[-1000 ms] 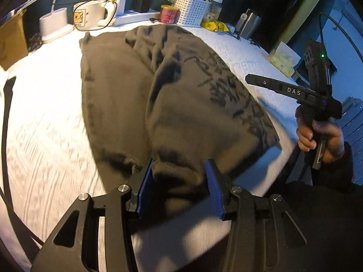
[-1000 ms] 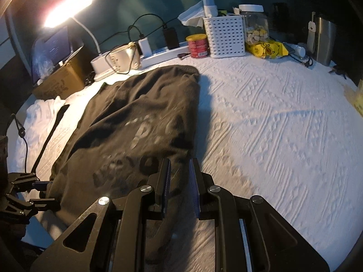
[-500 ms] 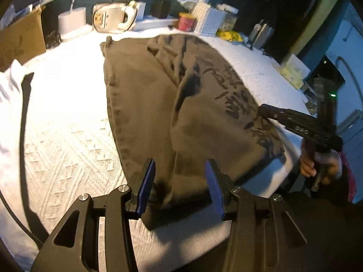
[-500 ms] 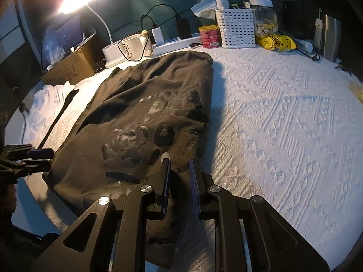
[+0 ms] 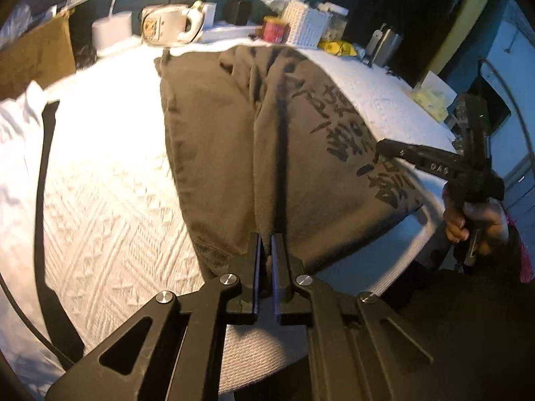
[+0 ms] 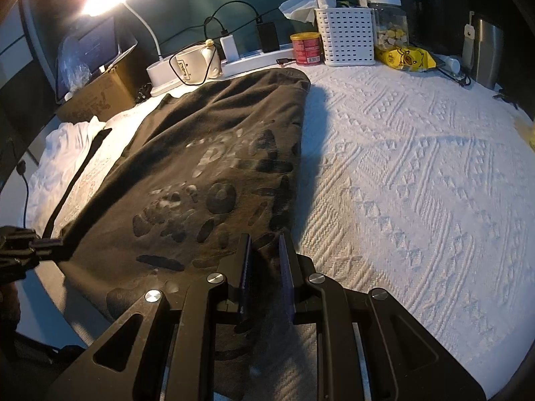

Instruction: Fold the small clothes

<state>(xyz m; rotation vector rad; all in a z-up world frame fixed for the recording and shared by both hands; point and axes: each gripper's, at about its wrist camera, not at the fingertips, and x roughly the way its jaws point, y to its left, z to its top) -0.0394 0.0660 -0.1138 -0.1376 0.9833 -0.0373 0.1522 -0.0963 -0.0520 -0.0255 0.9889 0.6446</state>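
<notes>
Shirt [image 5: 234,153] is a dark brownish tee with a black print, lying spread out on the white textured bedspread [image 6: 418,173], its far end up near the white slotted basket [image 6: 346,36] and its near hem hanging over the bed edge closest to the person.

Left gripper [image 5: 266,250] has just been closing and now has its blue pads pinched nearly together on a ridge of fabric at that near hem. Right gripper [image 6: 264,257] sits on the hem's other corner, jaws narrow with a bunch of cloth caught between them, so both ends look held.

My worry: the left pinch looks like it's got a thin gathered pleat, not the flat hem. Lift from that and the layers could slip out, or the fold comes out lopsided and bunched. Also the shirt's far end sits close to the mug [image 6: 197,63] and cables beside the basket, so a big pull could drag stuff around.
</notes>
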